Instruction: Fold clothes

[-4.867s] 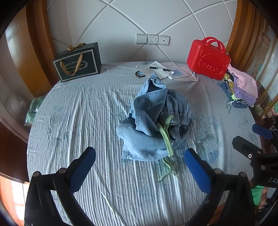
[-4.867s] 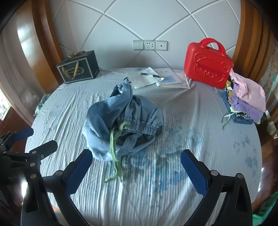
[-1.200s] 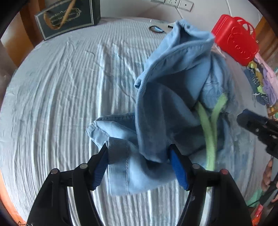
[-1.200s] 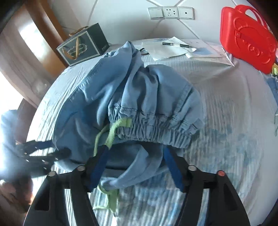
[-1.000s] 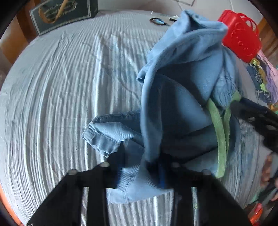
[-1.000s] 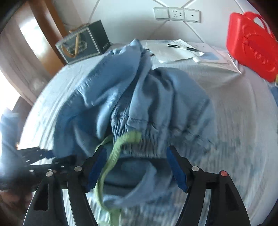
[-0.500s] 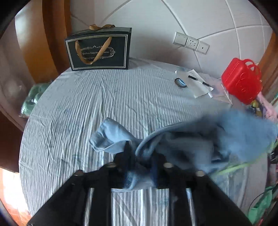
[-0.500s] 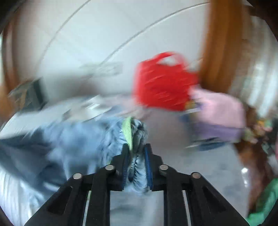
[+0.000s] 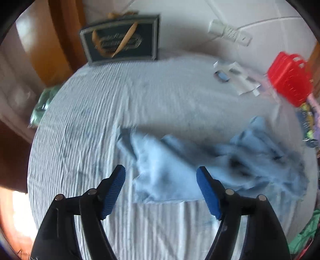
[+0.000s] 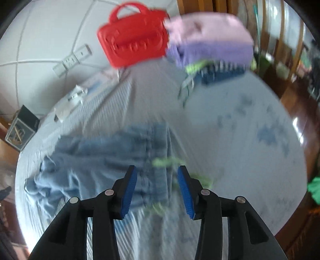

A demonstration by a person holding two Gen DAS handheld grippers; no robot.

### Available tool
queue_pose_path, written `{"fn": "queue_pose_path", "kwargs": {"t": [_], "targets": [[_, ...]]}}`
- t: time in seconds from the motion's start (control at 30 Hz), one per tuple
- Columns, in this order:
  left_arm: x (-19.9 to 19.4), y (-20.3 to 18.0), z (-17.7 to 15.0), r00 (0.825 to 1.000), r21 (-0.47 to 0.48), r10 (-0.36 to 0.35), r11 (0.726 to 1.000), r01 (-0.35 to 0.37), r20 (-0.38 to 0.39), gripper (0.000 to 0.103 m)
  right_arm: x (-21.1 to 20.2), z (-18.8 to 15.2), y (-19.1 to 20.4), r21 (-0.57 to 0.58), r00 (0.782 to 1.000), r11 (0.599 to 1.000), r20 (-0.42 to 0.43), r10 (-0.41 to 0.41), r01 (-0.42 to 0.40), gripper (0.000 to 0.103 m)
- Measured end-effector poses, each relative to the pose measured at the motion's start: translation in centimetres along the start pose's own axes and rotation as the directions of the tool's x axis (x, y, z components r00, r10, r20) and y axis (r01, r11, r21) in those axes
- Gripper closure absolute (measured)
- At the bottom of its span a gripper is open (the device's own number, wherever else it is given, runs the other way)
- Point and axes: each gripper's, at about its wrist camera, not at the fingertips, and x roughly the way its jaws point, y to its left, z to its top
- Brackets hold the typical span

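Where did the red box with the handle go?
In the right wrist view the red case stands at the far edge of the table, against the white wall, right beside the pile of folded pink and purple clothes.

A home bedroom: sheeted bed, padded headboard wall, folded clothes.
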Motion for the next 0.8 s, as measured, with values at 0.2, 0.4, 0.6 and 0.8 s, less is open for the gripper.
{"fn": "queue_pose_path", "kwargs": {"t": [0.2,0.4,0.6,0.8], "targets": [[4.7,2.4,-1.6,0.996,-0.06,0.021,0.998,-0.026,-0.088,0.03,2.4,-2.1,-1.2,0.049,0.994,0.998,-0.097,0.039,-0.034,0.04],[7.9,2.6,-1.1,0.995,-0.087,-0.002,0.996,-0.007,-0.101,0.03,3.6,-3.4,-1.6,0.071,0.988,0.997,-0.149,0.032,-0.021,0.024],[11.1,-0.1,-2.0,0.989,-0.006,0.014,1.0,-0.015,-0.147,0.028,4.0,-4.0,-1.6,0.049,0.99,0.999,-0.14,0.021,-0.014,0.023],[10.8,-0.2,-2.3,0.993,0.011,0.01,1.0,-0.009,-0.119,0.032,6.1,-4.3,1.0,-0.05,0.992,0.998,-0.123,-0.031,0.025,0.02]]}}
